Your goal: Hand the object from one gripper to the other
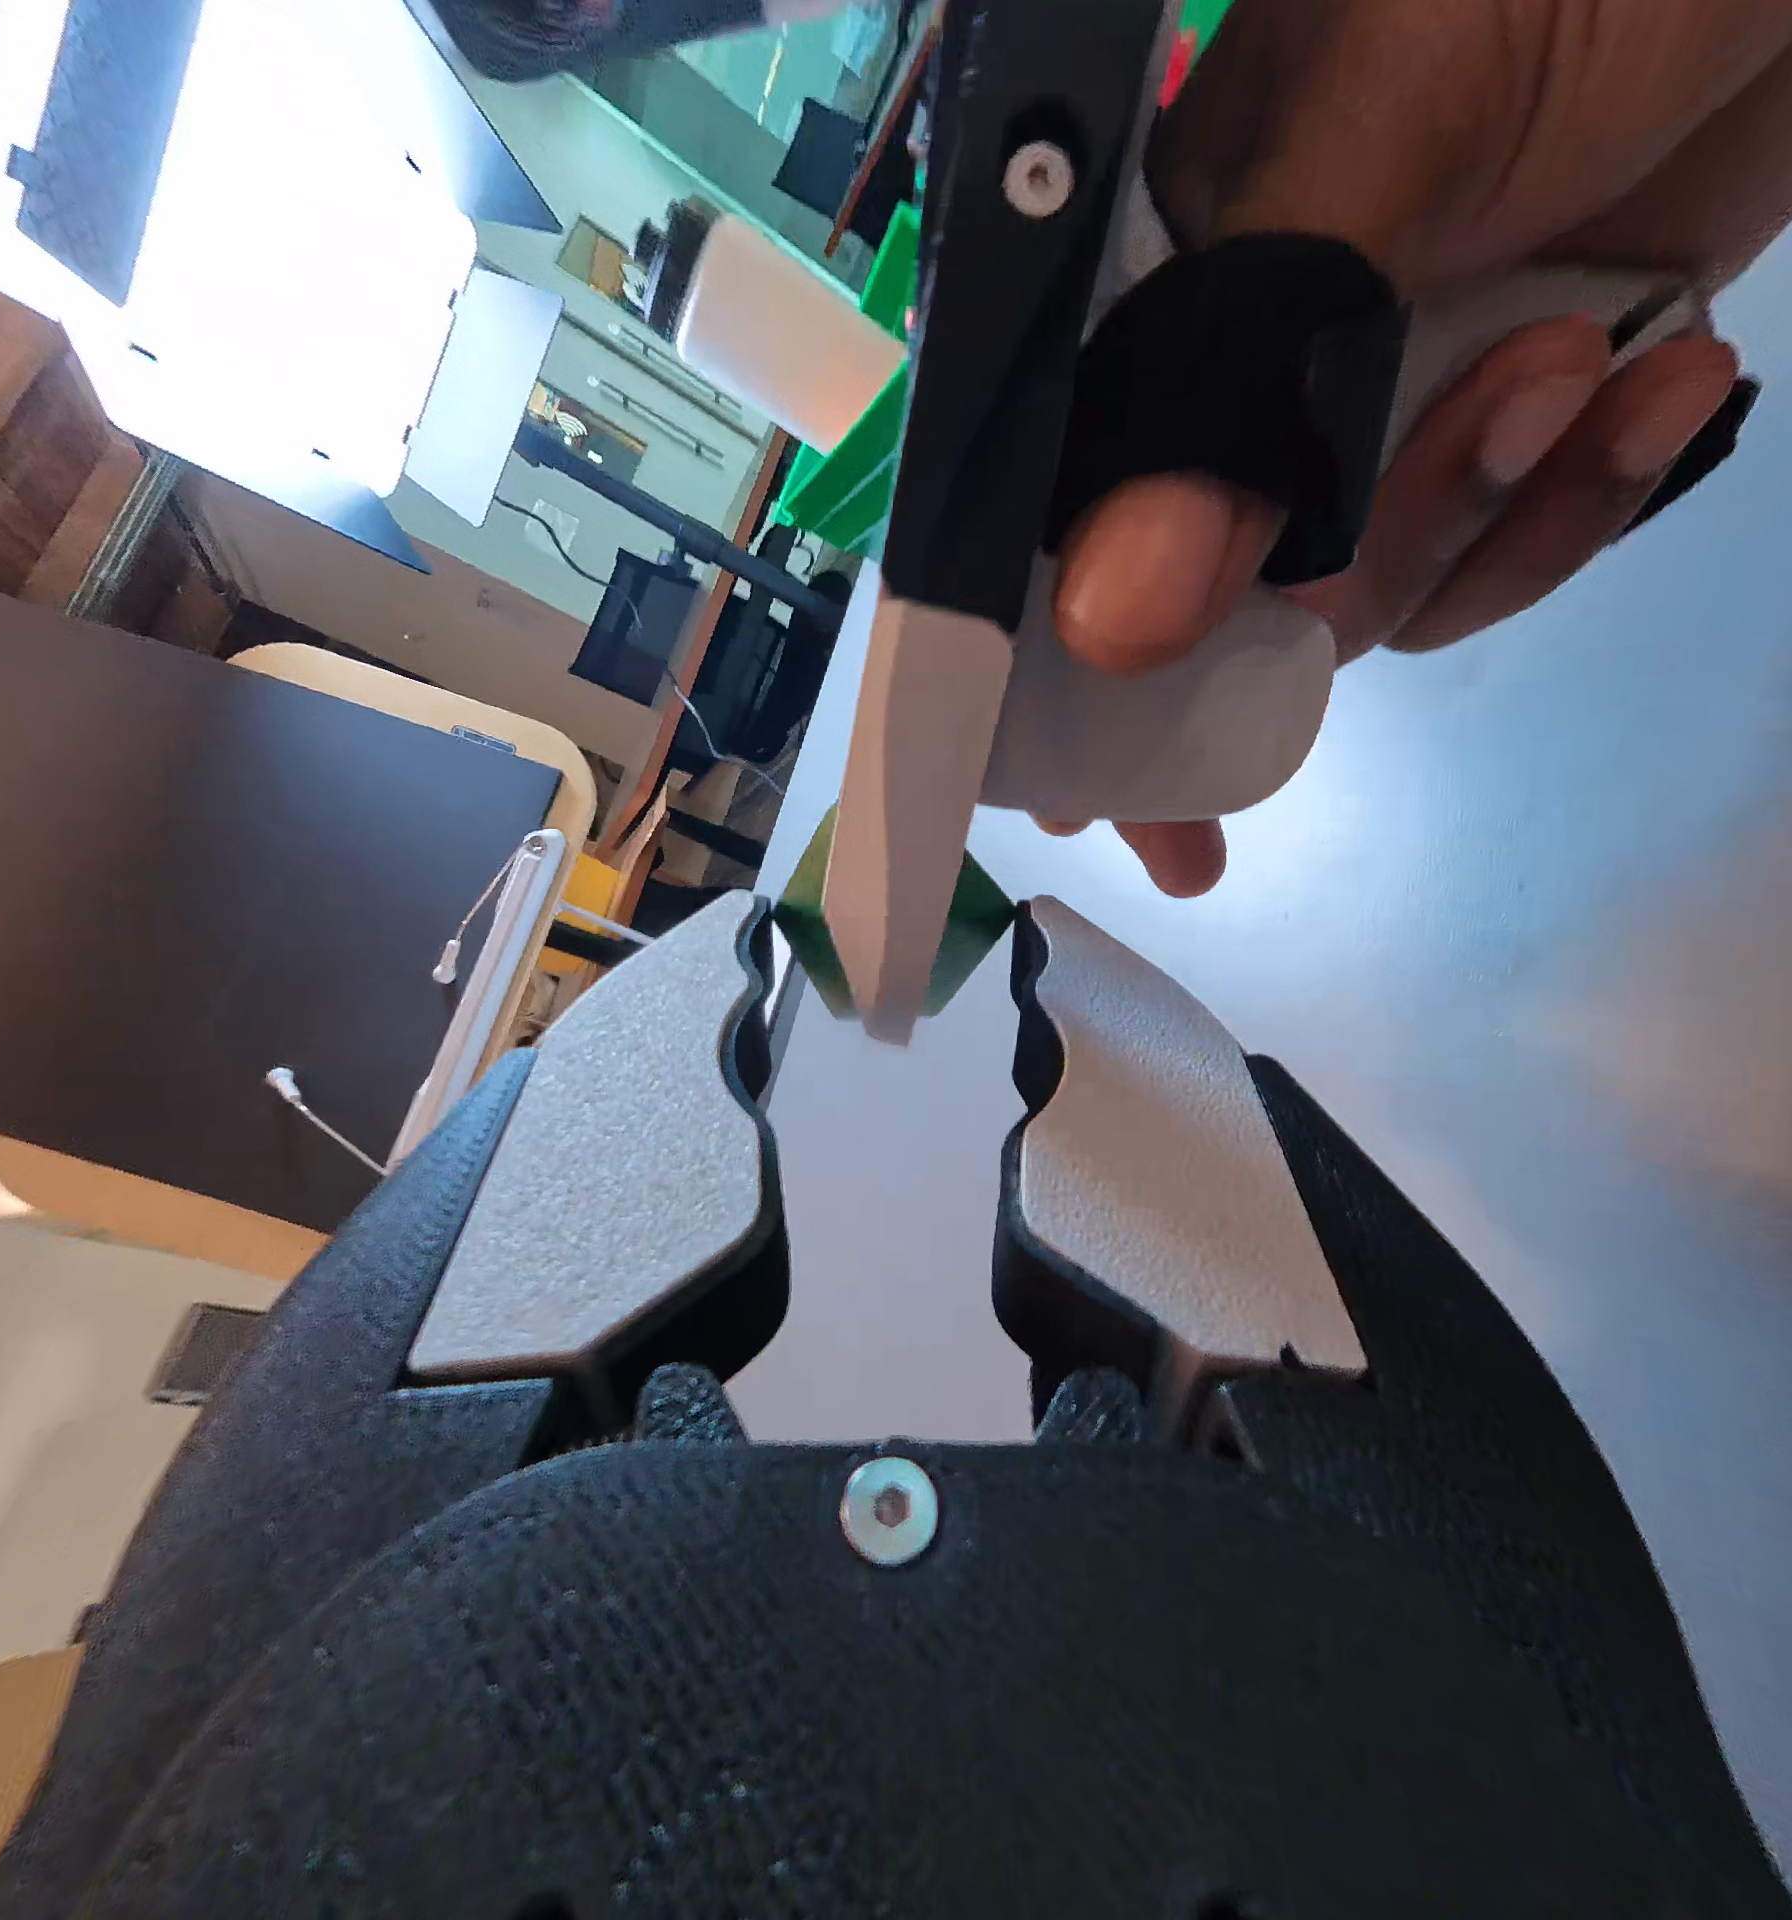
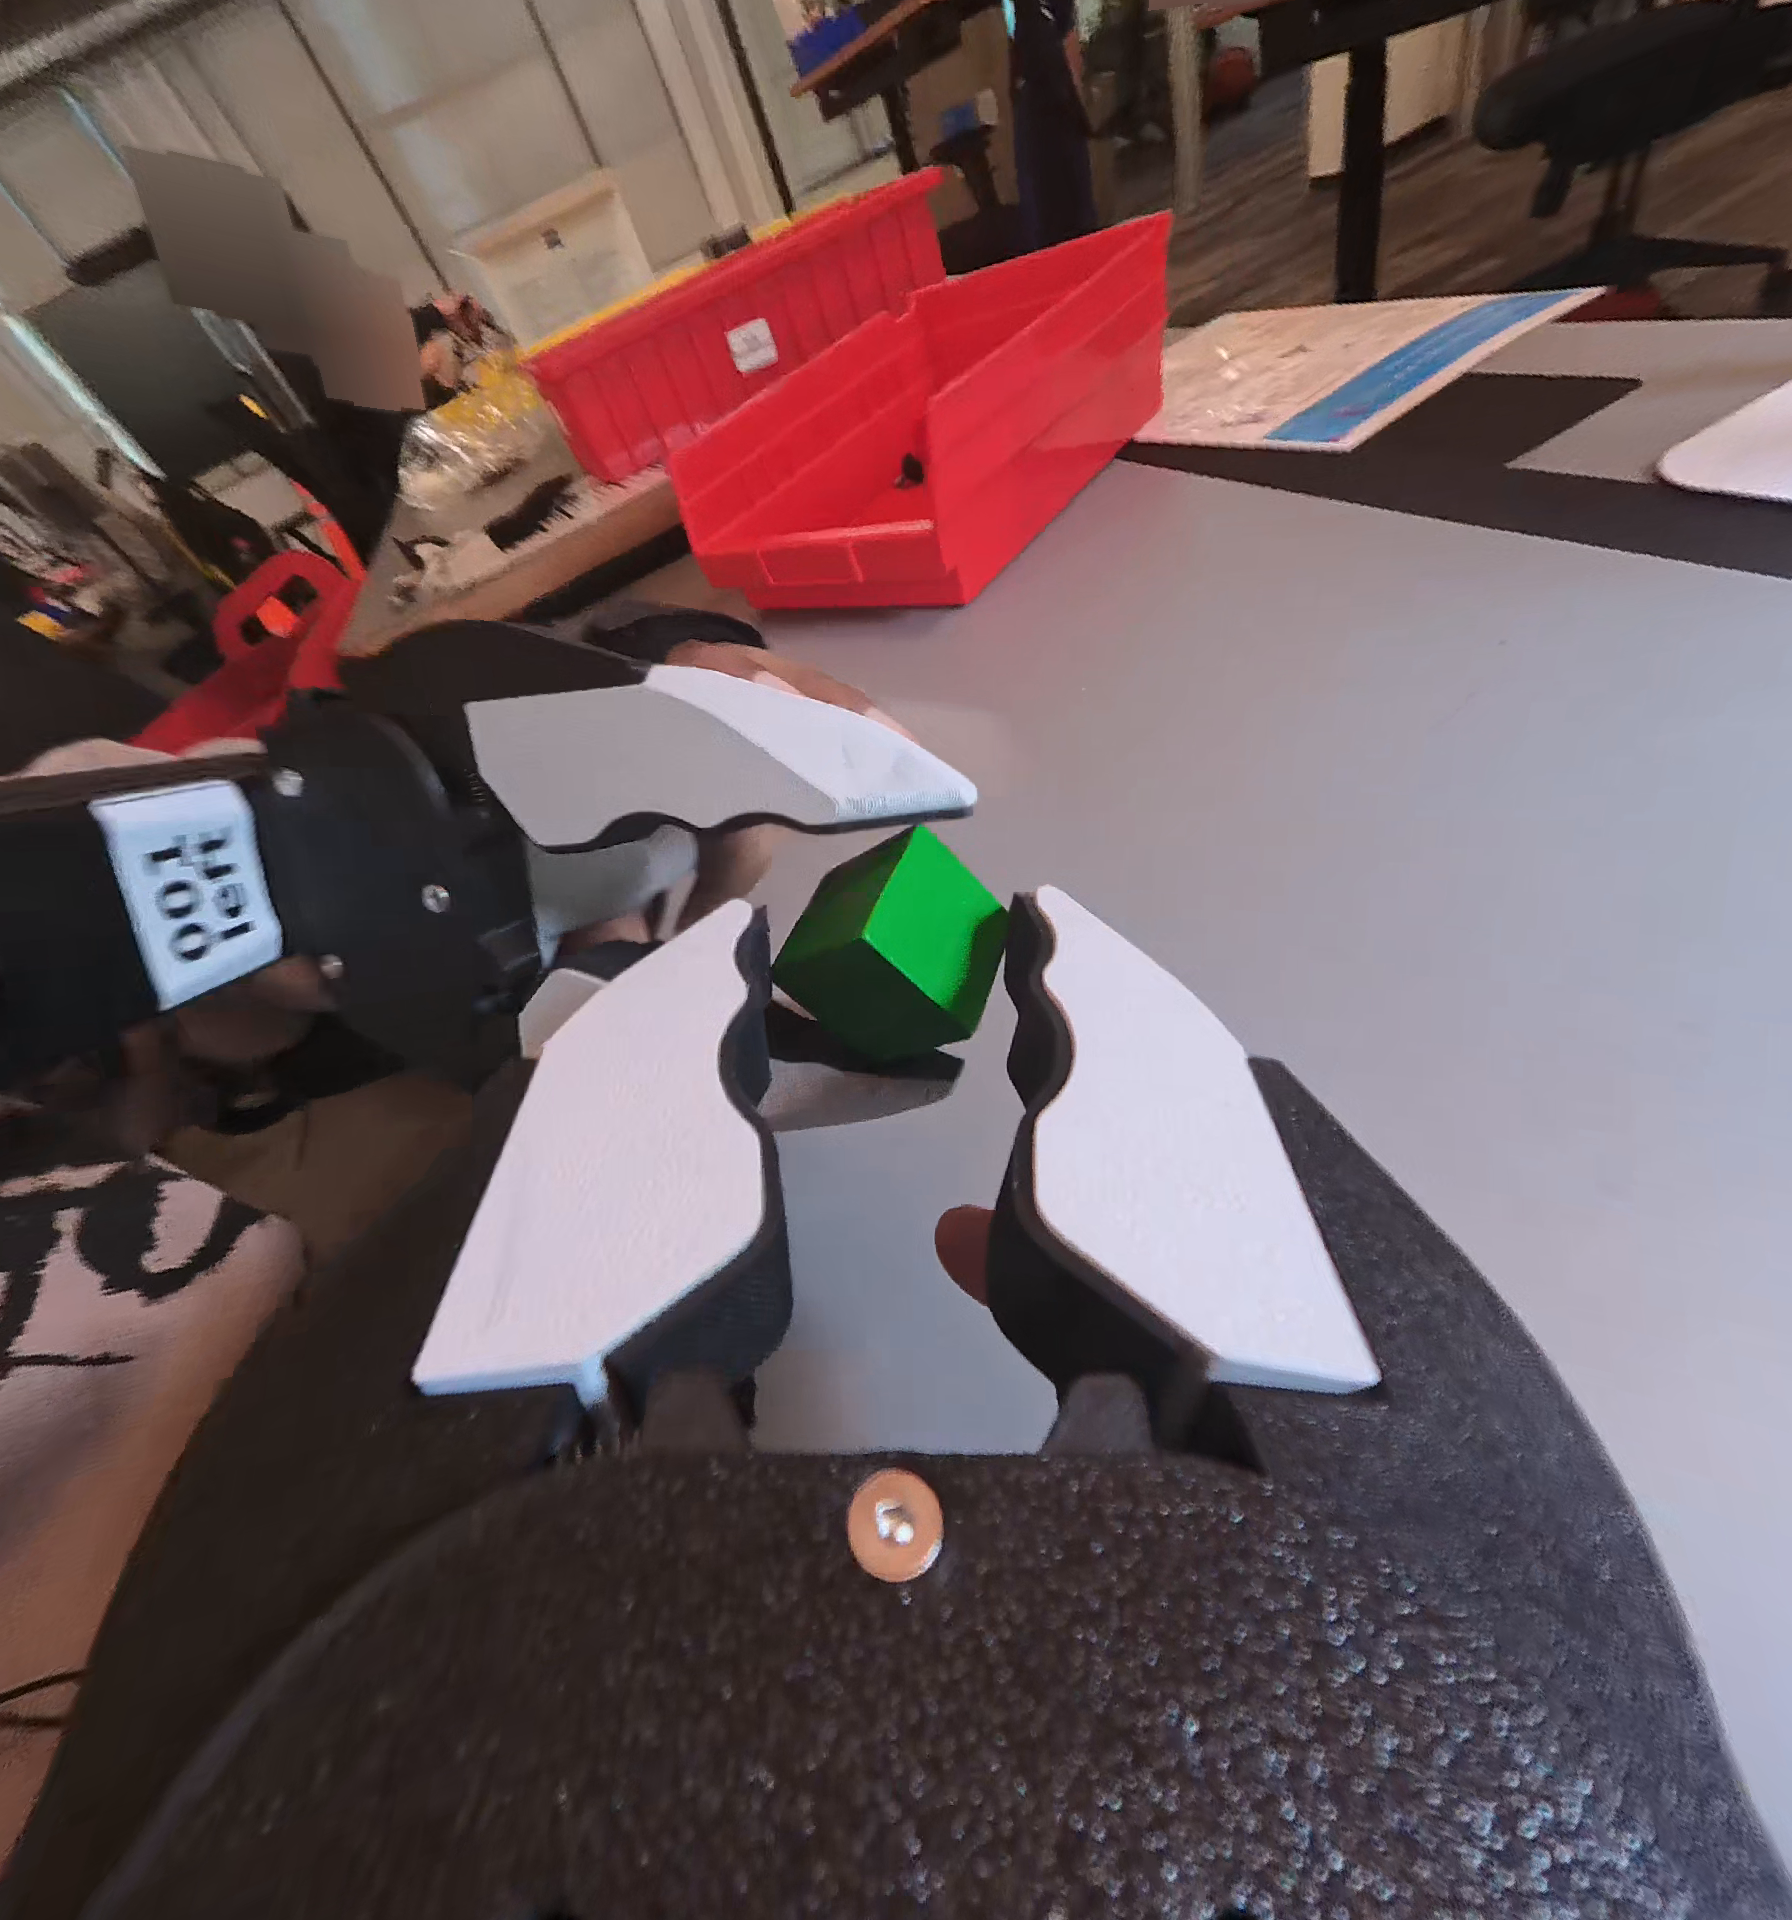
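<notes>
A green cube (image 2: 913, 935) is held in the air above the grey table (image 2: 1391, 831), tilted. My right gripper (image 2: 887, 914) has a fingertip touching the cube on each side. My left gripper comes in from the left; its upper finger (image 2: 767, 769) lies on the cube's top and its lower finger sits under the cube, mostly hidden. In the left wrist view my left gripper (image 1: 892, 914) has both tips against the cube (image 1: 975, 930). A finger (image 1: 902, 831) of the right gripper covers the cube's middle, and a hand (image 1: 1443, 364) holds that gripper from above.
Two red bins (image 2: 923, 447) (image 2: 726, 343) stand at the table's far left edge. A printed sheet (image 2: 1370, 364) and a white board (image 2: 1775, 447) lie at the far right. A person's printed garment (image 2: 92, 1299) is at lower left. Desks and office chairs stand beyond. Both grippers' tips are close together, under 4 cm apart.
</notes>
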### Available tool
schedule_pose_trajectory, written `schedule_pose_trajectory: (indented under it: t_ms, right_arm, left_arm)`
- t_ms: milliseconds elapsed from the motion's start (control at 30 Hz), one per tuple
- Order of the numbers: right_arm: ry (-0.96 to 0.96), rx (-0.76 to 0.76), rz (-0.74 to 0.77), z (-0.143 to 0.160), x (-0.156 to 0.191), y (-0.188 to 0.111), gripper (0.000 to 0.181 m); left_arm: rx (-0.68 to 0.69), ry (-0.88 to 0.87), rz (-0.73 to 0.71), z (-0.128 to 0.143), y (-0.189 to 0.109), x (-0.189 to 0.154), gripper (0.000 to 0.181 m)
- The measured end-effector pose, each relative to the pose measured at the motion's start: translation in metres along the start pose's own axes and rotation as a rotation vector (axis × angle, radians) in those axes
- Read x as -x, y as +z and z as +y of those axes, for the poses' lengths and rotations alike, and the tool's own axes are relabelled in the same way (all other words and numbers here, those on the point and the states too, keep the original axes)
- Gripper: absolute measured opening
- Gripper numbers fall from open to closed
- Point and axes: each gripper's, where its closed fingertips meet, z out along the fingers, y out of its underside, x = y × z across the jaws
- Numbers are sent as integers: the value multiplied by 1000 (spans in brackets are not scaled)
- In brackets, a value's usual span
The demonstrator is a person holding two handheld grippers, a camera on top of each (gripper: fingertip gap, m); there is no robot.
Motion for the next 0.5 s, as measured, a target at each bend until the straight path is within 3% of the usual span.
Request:
schedule_pose_trajectory:
  t_ms: [133, 233, 400, 500]
  right_arm:
    - [25, -150, -112, -29, 4, -25, 44]
    - [-30, -248, -53, -54, -10, -52, 43]
    - [-253, -253, 386, -94, -78, -123, 43]
    - [-328, -80, 729, -103, -139, -181, 44]
  left_arm:
    - [-61, -266, 93, 2, -2, 6, 49]
    - [-106, -577, 211, 5, -1, 10, 49]
    - [-139, -855, 264, 21, 2, 22, 46]
    - [-133, -895, 254, 30, 4, 26, 45]
